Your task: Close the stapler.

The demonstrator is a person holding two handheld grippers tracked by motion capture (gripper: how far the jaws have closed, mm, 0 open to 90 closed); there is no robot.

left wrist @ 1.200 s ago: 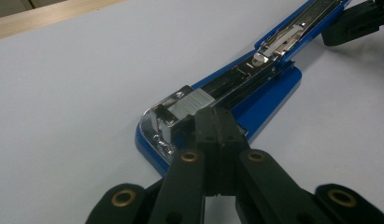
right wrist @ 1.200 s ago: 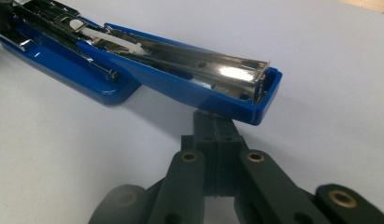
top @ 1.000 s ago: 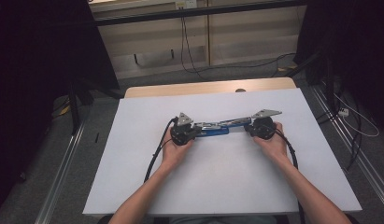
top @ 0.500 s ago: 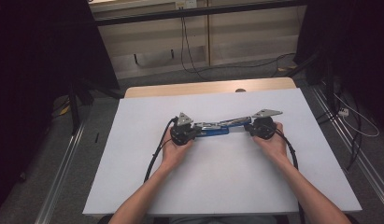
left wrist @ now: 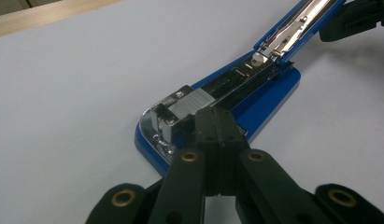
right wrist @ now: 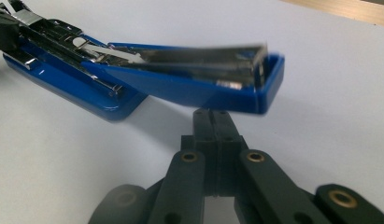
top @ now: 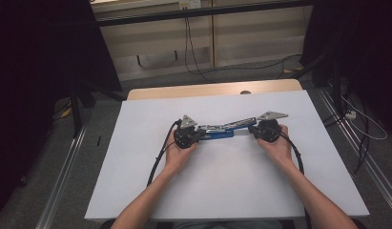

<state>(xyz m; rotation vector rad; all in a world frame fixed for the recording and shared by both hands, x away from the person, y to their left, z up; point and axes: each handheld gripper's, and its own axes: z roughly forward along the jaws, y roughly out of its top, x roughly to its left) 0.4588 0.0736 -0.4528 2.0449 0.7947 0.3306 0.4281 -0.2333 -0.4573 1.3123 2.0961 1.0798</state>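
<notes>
A blue stapler lies swung open on the white table top, between my two grippers. Its base is flat, with the metal magazine facing up. My left gripper is shut, and its closed tips rest against the front end of that magazine. The stapler's blue cover is lifted and slants off toward the right hand. My right gripper is shut too; its tips sit just beneath the cover's free end, whether touching it I cannot tell. Nothing is clamped between either pair of jaws.
The white top covers a wooden table whose far edge shows. Black cables trail from both grippers toward the person. Metal rails and floor cables run along both sides of the table, with dark curtains beyond.
</notes>
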